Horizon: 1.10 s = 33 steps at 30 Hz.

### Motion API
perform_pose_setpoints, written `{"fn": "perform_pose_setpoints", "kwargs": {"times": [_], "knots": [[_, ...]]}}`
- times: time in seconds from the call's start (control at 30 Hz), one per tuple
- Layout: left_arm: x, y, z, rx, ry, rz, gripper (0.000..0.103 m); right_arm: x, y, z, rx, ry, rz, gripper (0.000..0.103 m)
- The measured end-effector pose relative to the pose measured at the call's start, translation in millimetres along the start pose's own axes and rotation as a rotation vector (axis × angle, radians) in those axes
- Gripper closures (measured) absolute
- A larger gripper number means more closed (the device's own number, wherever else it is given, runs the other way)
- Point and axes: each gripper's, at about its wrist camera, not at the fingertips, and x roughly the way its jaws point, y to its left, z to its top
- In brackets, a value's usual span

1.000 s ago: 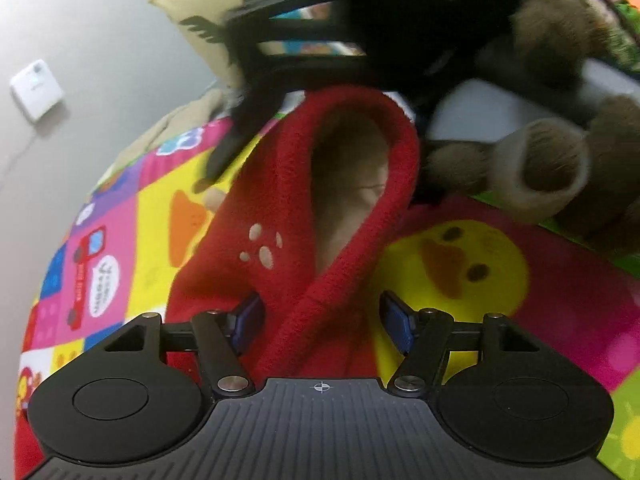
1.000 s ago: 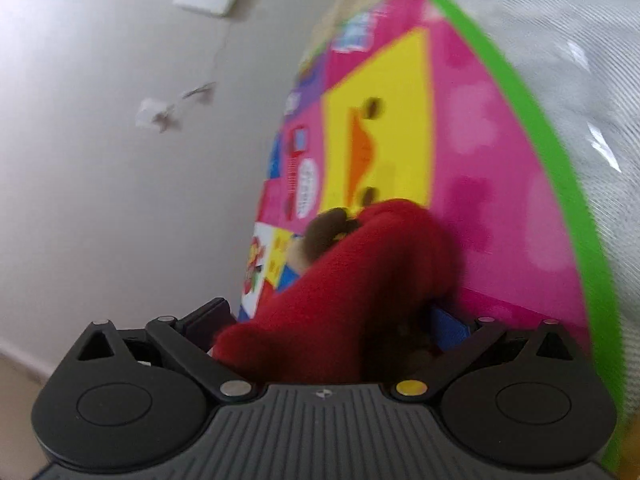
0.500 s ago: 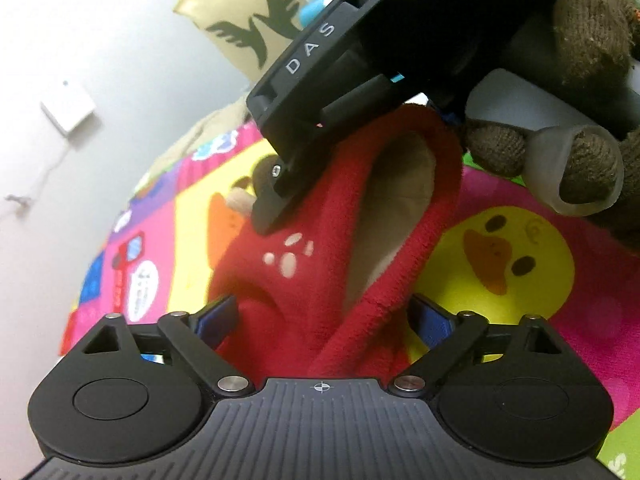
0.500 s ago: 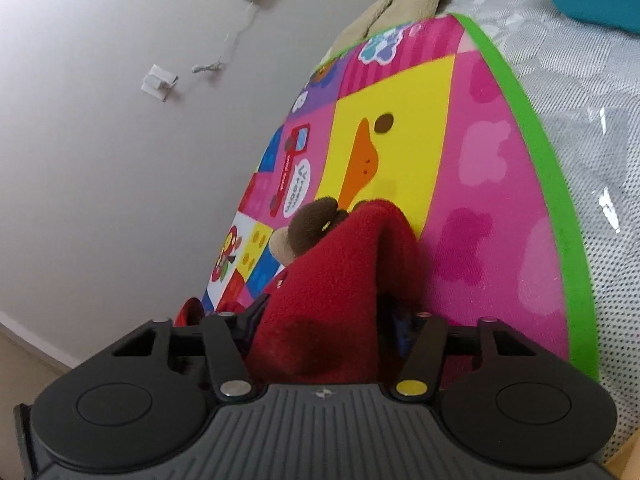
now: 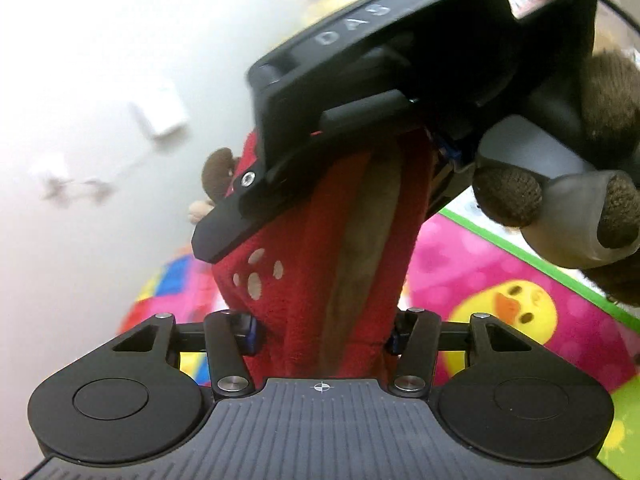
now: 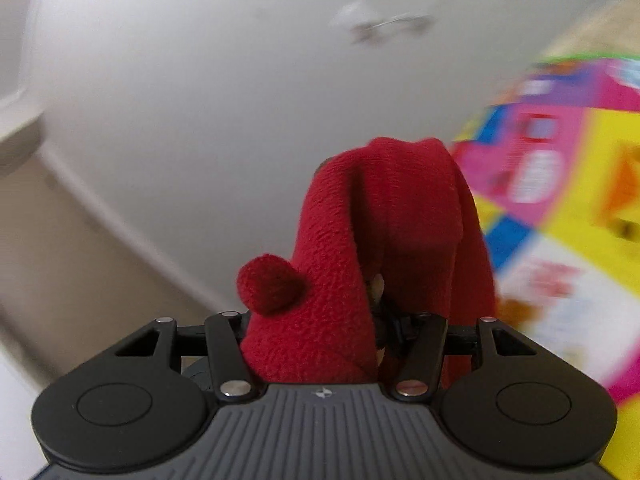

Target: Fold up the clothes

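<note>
The left gripper (image 5: 322, 330) is closing its jaws on the red fleece garment (image 5: 320, 248), and the right gripper (image 6: 320, 332) is clamping its other end. Both have risen, lifting it above the play mat (image 5: 520, 280) it rested on a second ago, ready for spreading.

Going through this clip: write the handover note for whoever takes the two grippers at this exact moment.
Left gripper: jaws closing on the red fleece garment.
Right gripper: clamped on the same garment at another spot.
The garment hangs stretched between both grippers above the colourful play mat; paw print, brown ear and red pom-pom visible.
Done: garment gripped and raised.
Left: lay it flat, then fold; no fold made yet.
</note>
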Motion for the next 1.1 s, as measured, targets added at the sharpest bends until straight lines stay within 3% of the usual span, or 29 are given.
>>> {"fn": "perform_pose_setpoints", "kwargs": {"times": [0.03,0.1,0.13,0.17,0.2,0.27,0.4,0.53,0.63,0.7,0.77,0.87,0.97,1.03,1.1], "knots": [[-17,12,-9,-0.042,-0.004,0.027,0.045,18,17,-2,-0.035,0.034,0.033,0.046],[-51,35,-28,-0.127,-0.013,0.082,0.039,58,49,-9,-0.092,0.112,0.092,0.029],[-69,44,-44,-0.194,-0.015,0.086,0.035,74,61,-12,-0.104,0.140,0.107,0.016],[-86,54,-60,-0.261,-0.018,0.090,0.021,81,70,-12,-0.118,0.133,0.134,0.007],[-103,59,-77,-0.311,-0.019,0.089,0.007,89,80,-13,-0.131,0.126,0.162,0.007],[-133,66,-110,-0.391,-0.024,0.119,0.007,96,94,-11,-0.156,0.093,0.209,0.003],[-167,94,-161,-0.620,-0.018,0.094,0.007,92,89,-9,-0.221,0.013,0.036,0.000],[-156,138,-201,-0.923,-0.061,0.033,0.006,79,46,-29,-0.222,0.034,-0.223,0.001],[-131,158,-224,-1.101,-0.053,0.051,0.006,67,4,-55,-0.165,0.075,-0.333,0.012],[-125,164,-241,-1.144,-0.019,0.054,0.006,64,-24,-74,-0.092,0.110,-0.360,0.014],[-103,162,-242,-1.171,0.009,-0.014,0.006,67,-52,-92,0.015,0.150,-0.343,0.035],[-79,167,-230,-1.152,0.045,-0.083,0.016,84,-58,-87,0.114,0.180,-0.284,0.037],[-93,169,-214,-1.085,-0.018,-0.157,0.031,82,-21,-62,-0.044,0.141,-0.204,0.037],[-109,170,-210,-1.070,-0.069,-0.195,0.031,84,-1,-54,-0.173,0.116,-0.206,0.037],[-121,165,-210,-1.025,-0.041,-0.117,0.031,93,10,-54,-0.300,0.110,-0.343,0.037]]}}
